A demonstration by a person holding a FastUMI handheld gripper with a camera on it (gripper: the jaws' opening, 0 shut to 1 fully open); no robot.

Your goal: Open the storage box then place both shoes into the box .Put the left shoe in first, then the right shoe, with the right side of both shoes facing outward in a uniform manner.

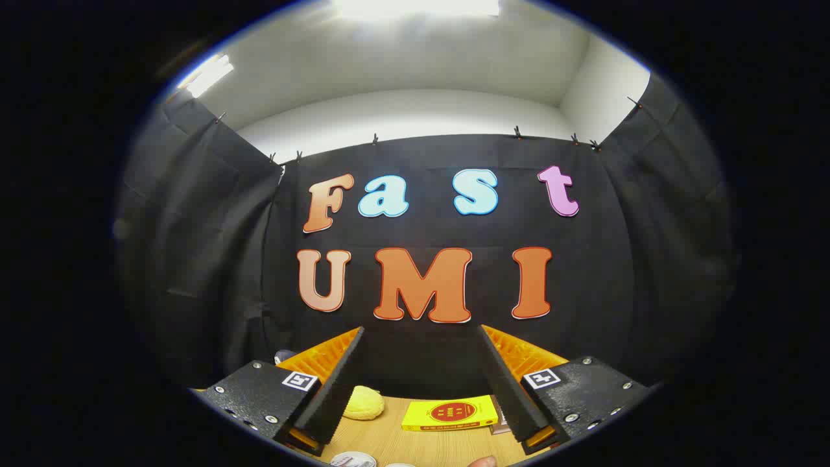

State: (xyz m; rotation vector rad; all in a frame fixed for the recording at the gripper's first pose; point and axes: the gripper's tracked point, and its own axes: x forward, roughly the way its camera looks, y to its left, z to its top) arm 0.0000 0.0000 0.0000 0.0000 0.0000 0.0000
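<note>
Gripper: the gripper (421,383) was held up and level, its fingers spread wide with nothing between them
Table: a pale wood-grain table (389,441) lay below the fingers
Yellow box: a flat yellow box (449,414) with a red round mark lay on the table between the fingers and just beyond them
Yellow soft thing: a lumpy yellow soft thing (364,402) sat on the table beside the left finger
Near edge: a white round object (353,460) and a fingertip (483,462) showed at the table's near side
Room: black cloth walls (194,259) hung on clips under a white ceiling (402,65) with bright lamps (415,6)
Storage box and shoes: could not tell where they were
</note>
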